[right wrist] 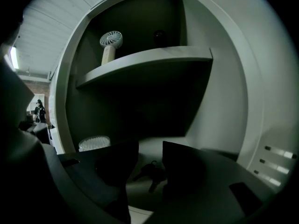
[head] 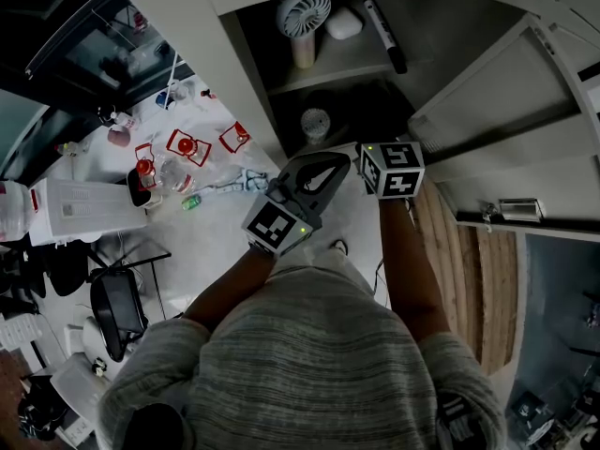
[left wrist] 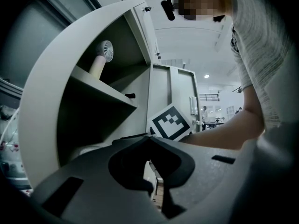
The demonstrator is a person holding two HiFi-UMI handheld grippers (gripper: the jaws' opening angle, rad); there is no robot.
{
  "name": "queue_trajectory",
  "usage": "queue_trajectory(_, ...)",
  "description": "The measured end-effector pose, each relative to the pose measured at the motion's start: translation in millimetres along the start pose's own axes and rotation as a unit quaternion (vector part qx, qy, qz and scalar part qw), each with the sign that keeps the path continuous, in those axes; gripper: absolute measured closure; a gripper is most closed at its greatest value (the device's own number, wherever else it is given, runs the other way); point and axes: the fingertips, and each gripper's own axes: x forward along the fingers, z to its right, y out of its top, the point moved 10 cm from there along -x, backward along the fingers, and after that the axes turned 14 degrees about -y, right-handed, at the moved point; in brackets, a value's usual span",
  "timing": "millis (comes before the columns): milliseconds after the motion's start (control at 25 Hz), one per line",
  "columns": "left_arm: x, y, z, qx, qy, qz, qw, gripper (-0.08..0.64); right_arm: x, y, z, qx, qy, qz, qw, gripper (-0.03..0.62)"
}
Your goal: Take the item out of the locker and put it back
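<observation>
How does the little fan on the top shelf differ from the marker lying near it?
The fan is pale, with a round grille head; the marker is black and slim. The fan stands upright on its handle; the marker seems to lie flat. Both sit on the locker's upper shelf.

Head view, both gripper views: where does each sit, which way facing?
Head view: on the person's head, facing down at the open locker; both forearms and sweater show.
Left gripper view: on the left tool, facing up across the locker front; the person's arm and torso show.
Right gripper view: on the right tool, facing into the locker at keys; only its jaws show.
Shared: all three show the fan.
</observation>
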Motion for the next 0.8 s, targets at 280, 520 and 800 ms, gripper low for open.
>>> queue_trajectory(280, -0.9, -1.0, 1.5, 0.001, -0.001, 0.0, 1.0, 0.554, -18.4, 9.2, -7.5, 0.035, 0.094, 0.059, 0.993, 0.348)
queue_trajectory(520, -5.0, -2.9, 4.6, -0.002, 0.0, 0.002, 1.0, 0.553, -21.2, 13.9, -20.3, 0.031, 0.174, 0.088, 0.98, 0.324)
queue_trajectory(800, -14.7, -5.1, 8.4, -0.004, 0.007, -0.005, 1.0, 0.553, -14.5, 16.3, -32.4, -0.002, 0.23, 0.086, 0.969, 0.292)
